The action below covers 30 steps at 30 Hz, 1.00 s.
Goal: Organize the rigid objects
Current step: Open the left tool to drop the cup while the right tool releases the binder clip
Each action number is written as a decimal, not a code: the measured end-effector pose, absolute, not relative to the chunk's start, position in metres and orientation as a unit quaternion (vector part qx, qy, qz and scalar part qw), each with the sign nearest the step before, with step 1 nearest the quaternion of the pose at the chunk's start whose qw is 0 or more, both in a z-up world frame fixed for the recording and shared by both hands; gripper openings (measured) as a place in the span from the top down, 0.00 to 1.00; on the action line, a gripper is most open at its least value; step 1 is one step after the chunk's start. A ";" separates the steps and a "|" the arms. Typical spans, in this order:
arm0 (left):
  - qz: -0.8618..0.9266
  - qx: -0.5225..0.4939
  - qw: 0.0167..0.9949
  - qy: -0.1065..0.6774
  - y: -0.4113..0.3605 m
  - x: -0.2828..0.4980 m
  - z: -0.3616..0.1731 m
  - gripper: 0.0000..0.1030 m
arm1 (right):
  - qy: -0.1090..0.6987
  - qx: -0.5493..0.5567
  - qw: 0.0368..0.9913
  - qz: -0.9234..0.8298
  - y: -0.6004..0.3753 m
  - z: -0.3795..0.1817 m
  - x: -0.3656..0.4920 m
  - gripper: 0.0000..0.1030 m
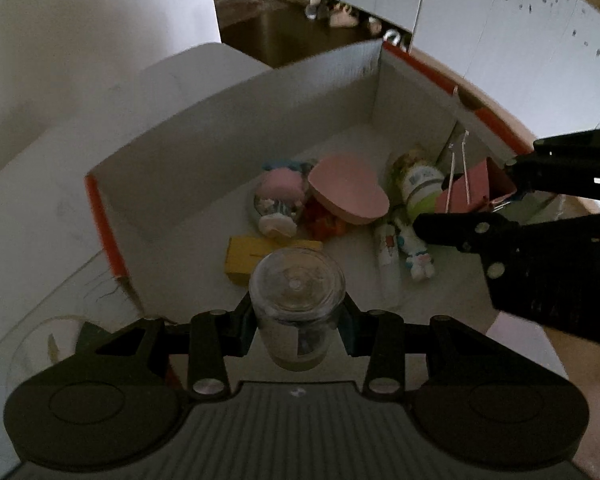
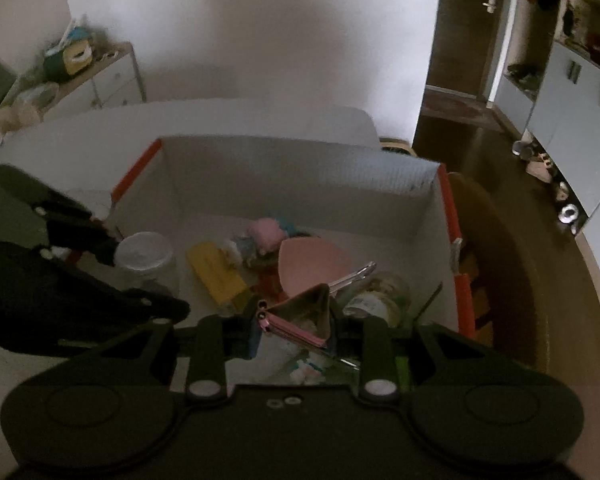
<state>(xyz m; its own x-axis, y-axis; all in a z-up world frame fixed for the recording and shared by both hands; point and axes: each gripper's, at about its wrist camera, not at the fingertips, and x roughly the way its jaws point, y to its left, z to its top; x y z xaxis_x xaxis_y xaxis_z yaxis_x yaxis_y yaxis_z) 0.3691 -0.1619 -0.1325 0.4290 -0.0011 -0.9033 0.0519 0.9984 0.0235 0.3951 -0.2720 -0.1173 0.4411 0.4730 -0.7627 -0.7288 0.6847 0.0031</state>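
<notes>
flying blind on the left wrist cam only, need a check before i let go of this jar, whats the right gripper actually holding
Observer: The right gripper is shut on a pink binder clip, its silver wire handles pointing out over the box.
Operator: ok and is my jar over the box or outside it
Observer: From the right wrist view, the clear jar in the left gripper sits just inside the box's left end, beside the yellow block.
Operator: anything past the box on the left i cant see
Observer: A white cabinet with clutter on top stands against the wall there.
</notes>
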 end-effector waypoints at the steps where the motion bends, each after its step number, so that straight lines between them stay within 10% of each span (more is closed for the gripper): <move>1: -0.014 0.031 0.842 0.539 -0.164 0.372 -0.136 0.60 | 0.386 -0.171 0.831 0.363 -0.272 -0.119 0.396 0.72; 26: 0.003 0.042 0.775 0.630 -0.170 0.416 -0.182 0.60 | 0.423 -0.182 0.804 0.377 -0.272 -0.142 0.408 0.68; 30: 0.006 0.032 0.780 0.625 -0.168 0.416 -0.180 0.45 | 0.425 -0.184 0.804 0.373 -0.273 -0.140 0.407 0.64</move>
